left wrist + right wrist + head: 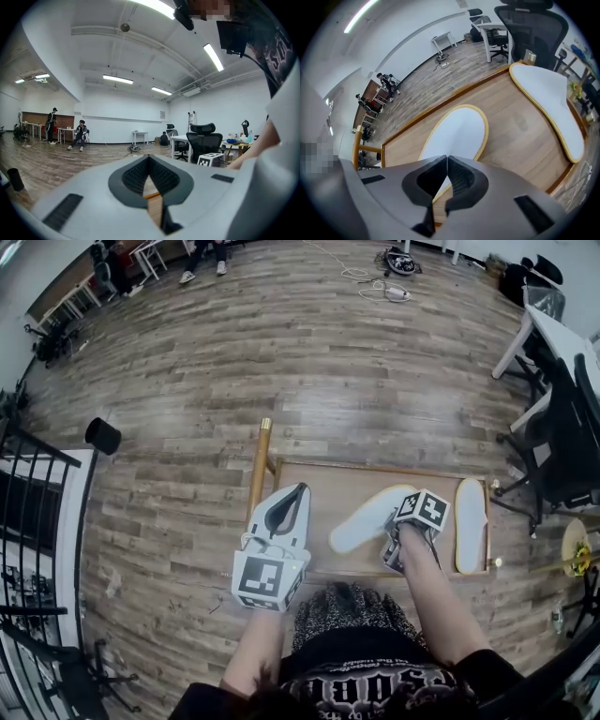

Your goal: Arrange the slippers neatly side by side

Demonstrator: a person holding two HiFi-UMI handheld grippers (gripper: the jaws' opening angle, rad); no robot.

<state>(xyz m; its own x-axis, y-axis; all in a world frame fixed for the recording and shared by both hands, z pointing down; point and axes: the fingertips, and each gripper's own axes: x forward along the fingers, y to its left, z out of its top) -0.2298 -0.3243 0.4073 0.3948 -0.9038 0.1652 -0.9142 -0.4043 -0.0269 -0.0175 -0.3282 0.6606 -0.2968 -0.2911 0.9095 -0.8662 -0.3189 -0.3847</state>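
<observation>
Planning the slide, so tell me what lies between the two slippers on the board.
Only bare wooden board separates the tilted slipper from the straight slipper; the right gripper view shows that stretch clearly.

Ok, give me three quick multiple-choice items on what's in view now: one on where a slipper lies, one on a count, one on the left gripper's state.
1. In the head view, where on the wooden tray is the straight-lying slipper?
A) along its right edge
B) along its left edge
C) across its middle

2. How many slippers lie on the tray?
A) one
B) two
C) three

3. The left gripper has its jaws:
A) wide apart
B) clamped on a slipper
C) together, nothing between them

Answers:
1 A: it lies lengthwise against the right rim.
2 B: only it and the slanted slipper in the middle show.
3 C: the left gripper view shows the tips meeting, pointed out at the room.
</observation>
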